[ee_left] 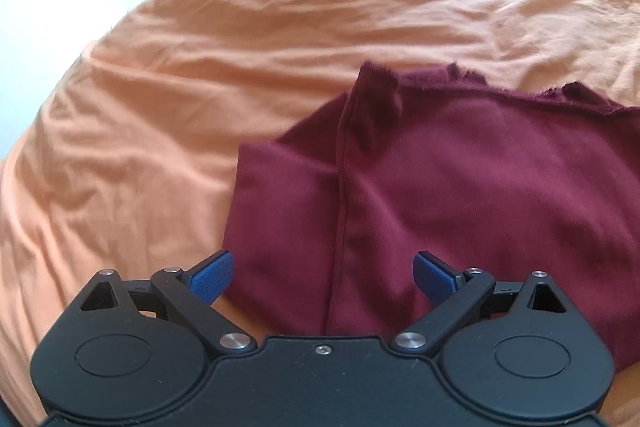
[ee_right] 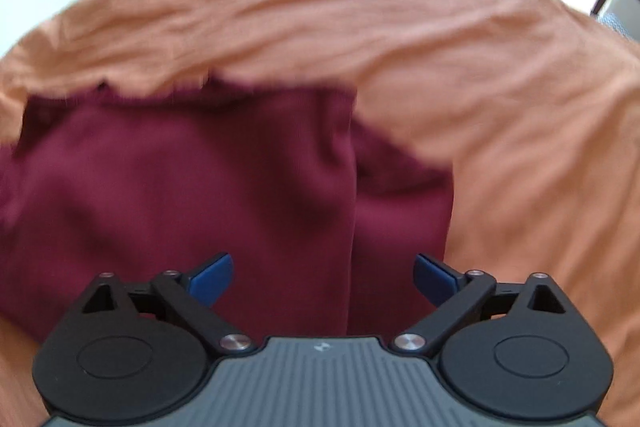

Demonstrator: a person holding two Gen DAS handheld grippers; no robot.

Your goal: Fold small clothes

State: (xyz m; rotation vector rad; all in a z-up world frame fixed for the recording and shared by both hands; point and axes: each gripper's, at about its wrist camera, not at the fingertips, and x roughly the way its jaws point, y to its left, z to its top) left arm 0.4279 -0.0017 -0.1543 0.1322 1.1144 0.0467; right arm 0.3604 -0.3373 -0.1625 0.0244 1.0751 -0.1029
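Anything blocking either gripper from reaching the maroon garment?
Nothing visible. The maroon knit garment lies on the orange bedsheet, directly below the open left gripper and open right gripper.

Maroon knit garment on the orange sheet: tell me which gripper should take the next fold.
Left, probably. The left gripper is open over the maroon knit garment's near-left portion, by the flap edge, in a sharp view. The right gripper is equally open, but its view is motion-blurred.
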